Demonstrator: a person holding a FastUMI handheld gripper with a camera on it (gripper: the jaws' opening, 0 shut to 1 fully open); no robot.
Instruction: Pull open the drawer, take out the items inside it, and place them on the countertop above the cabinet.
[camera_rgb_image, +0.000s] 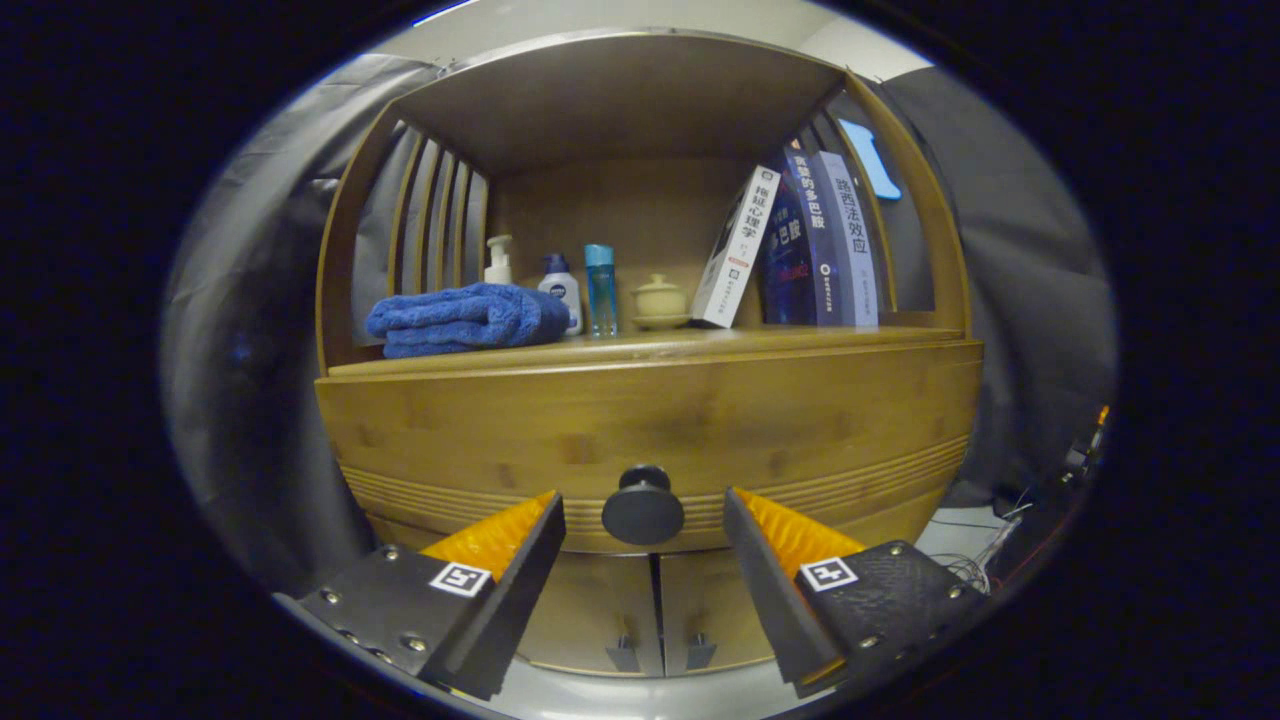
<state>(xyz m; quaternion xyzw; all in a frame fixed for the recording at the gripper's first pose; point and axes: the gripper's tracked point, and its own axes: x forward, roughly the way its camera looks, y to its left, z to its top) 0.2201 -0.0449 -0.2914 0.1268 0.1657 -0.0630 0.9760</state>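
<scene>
Three books (790, 250), perhaps three bottles (600, 290), one towel (465, 318), one lidded cup (660, 298), one knob (643, 505).

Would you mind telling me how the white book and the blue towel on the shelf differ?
The white book stands tilted, leaning on the darker books; the blue towel lies flat and folded. The book is rigid and slim, the towel soft and bulky. Both rest on the countertop above the shut drawer, whose knob sits between the open gripper fingers.

Closed bamboo-wood drawer front (650, 425) with round black knob (643, 506), centre frame; wooden countertop (690, 345) directly above it.
</scene>
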